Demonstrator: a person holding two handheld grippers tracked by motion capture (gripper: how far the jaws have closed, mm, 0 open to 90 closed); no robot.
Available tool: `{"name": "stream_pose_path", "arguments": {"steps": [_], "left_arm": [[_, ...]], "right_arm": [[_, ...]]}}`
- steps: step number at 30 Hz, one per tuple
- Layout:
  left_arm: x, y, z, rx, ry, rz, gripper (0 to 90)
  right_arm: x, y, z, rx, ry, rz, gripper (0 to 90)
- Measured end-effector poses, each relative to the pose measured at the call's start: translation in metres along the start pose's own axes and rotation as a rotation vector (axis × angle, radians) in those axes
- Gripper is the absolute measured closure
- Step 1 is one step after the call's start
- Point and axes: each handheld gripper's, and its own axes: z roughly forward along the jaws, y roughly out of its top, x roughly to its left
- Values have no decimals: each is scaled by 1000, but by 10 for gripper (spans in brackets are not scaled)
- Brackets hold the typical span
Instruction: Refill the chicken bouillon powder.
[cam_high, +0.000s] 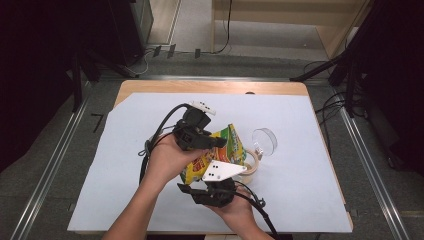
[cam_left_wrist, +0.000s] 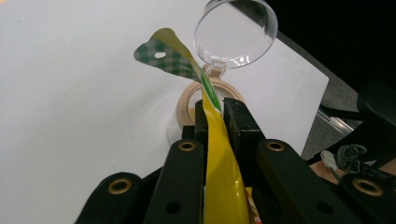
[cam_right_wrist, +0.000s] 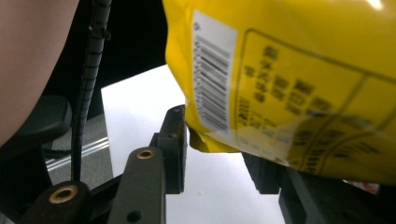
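Note:
A yellow and green snack bag (cam_high: 227, 147) is held up over the table's middle between both grippers. My left gripper (cam_high: 219, 142) comes in from the left and is shut on the bag's flat edge; in the left gripper view the jaws (cam_left_wrist: 215, 116) pinch the yellow seam (cam_left_wrist: 219, 158), and a green checked flap (cam_left_wrist: 168, 58) curls beyond them. My right gripper (cam_high: 216, 176) reaches up from below, under its grey plate (cam_high: 220, 170). In the right gripper view the bag's lower corner (cam_right_wrist: 205, 140) by the barcode sits between the jaws (cam_right_wrist: 215, 140), the left pad against it, the right pad half hidden.
A beige ring (cam_high: 251, 162) lies on the white sheet (cam_high: 125, 165) just right of the bag, with a clear round lid (cam_high: 264, 141) standing up from it. The same lid (cam_left_wrist: 236, 32) and ring (cam_left_wrist: 187, 102) lie ahead of the left jaws. Cables trail from both grippers.

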Motion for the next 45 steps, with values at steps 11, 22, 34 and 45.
{"name": "stream_pose_path", "arguments": {"steps": [11,22,34,45], "left_arm": [[-10,5,2,-20,16,30,858],[-6,9,0,-36,1,22,824],[3,18,0,-21,-25,-7,823],[-4,15,1,-45,-30,21,810]], "right_arm": [[-1,-2,0,15,-53,-50,680],[-3,3,0,2,-44,-1,691],[-9,11,0,-1,-23,7,658],[-8,6,2,-6,-50,11,707]]}}
